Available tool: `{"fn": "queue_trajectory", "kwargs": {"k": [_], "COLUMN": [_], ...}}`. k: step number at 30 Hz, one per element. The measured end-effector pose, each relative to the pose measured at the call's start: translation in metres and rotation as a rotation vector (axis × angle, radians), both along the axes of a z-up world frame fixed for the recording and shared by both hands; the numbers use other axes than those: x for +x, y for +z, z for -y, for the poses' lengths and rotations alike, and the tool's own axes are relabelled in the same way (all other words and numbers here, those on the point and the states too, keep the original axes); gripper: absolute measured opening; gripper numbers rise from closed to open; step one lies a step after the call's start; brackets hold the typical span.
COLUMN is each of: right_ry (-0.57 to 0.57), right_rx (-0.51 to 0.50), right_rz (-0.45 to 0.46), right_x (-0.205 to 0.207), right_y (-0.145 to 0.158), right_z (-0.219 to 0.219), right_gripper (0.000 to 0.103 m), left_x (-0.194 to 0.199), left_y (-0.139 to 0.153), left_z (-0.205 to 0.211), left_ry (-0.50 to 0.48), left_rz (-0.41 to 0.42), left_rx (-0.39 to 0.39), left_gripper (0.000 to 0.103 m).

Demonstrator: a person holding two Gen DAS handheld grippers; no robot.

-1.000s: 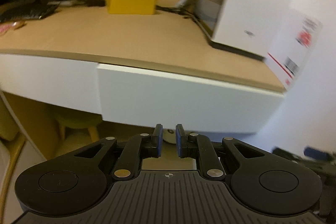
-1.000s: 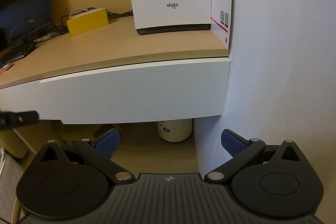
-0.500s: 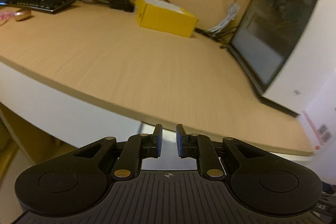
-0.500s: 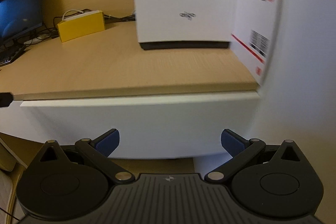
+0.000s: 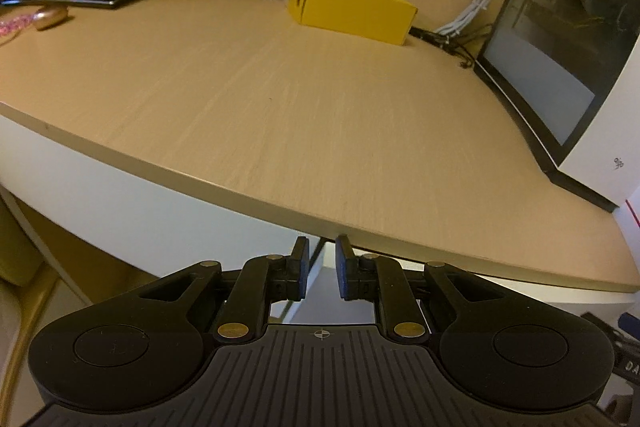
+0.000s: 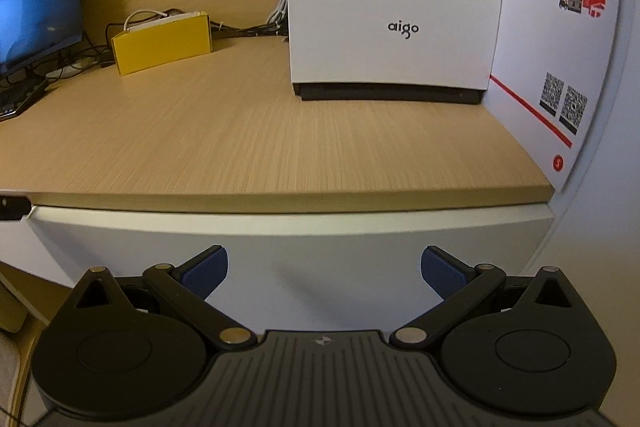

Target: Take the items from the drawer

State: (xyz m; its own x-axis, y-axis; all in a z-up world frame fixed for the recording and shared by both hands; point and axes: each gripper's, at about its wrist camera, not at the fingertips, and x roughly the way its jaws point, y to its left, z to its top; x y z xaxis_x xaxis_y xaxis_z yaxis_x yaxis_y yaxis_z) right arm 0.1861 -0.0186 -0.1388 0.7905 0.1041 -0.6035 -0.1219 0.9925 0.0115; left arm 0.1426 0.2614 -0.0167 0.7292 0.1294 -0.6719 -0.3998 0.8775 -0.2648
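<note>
Both grippers have closed in on the shut white flat-fronted drawer under the pale wooden desktop, left gripper nearly closed and empty, right gripper spread wide and empty, so opening looks next

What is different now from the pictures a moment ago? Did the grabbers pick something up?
No, nothing was picked up or let go. Both came closer to the desk: the left gripper went from facing the white drawer front to looking over the desk edge, and the right gripper drew nearer that drawer front. The drawer is still shut. The left jaws stayed nearly closed, the right jaws wide open, and the yellow box has not moved.
</note>
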Motion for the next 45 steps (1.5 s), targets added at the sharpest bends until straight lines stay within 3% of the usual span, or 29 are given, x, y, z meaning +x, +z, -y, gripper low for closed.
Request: {"fn": "queue_trajectory", "kwargs": {"k": [7,16,23,34,37,45], "right_ry": [-0.027,0.016,0.025,0.026,0.036,0.031], "right_rx": [-0.007,-0.021,-0.014,-0.018,-0.020,-0.018], "right_rz": [0.030,0.046,-0.009,-0.050,-0.068,-0.045], "right_x": [0.017,0.025,0.031,0.031,0.032,0.035], "right_y": [-0.003,-0.007,-0.002,0.001,0.003,0.001], "right_z": [-0.012,-0.029,-0.032,-0.033,-0.032,-0.028], "right_gripper": [0.103,0.103,0.103,0.103,0.103,0.103], "left_x": [0.001,0.009,0.013,0.010,0.007,0.026], "left_y": [-0.001,0.004,0.006,0.005,0.010,0.023], "left_z": [0.005,0.011,0.015,0.017,0.022,0.075], "left_ry": [-0.025,-0.028,-0.071,-0.078,-0.066,-0.211], "left_rz": [0.004,-0.049,-0.082,-0.098,-0.094,-0.046], "left_rx": [0.006,0.036,0.079,0.076,0.103,0.099], "left_gripper": [0.015,0.018,0.020,0.022,0.015,0.015]}}
